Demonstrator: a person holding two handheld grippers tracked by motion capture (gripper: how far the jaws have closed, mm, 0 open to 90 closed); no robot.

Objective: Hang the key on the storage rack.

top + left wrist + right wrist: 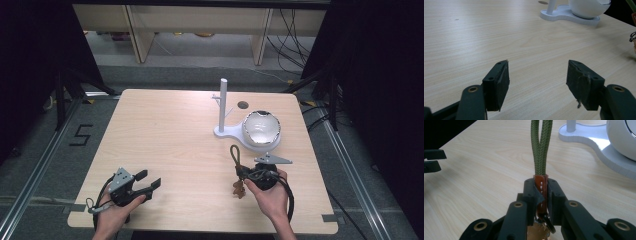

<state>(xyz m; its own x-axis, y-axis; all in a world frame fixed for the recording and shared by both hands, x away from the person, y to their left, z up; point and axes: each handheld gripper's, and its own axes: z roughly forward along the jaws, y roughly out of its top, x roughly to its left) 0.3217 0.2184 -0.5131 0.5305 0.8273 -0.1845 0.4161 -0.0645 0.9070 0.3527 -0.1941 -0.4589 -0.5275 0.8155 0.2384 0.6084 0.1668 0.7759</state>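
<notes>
The green cord loop (541, 147) is clamped in the right hand-held gripper (541, 192); hanging on the white stand (223, 105) is left. The left hand-held gripper (537, 75) is held apart.

Keyring (541, 231) beneath jaws, partly hidden

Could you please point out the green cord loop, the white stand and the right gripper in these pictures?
green cord loop (541, 147), right gripper view, on the doubled braid.
white stand (223, 100), high view, on its upright post.
right gripper (541, 192), right gripper view, between its fingertips.

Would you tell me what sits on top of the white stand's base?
The white stand's base carries an upright post and a shiny bowl. What lies under the bowl is covered.
</notes>
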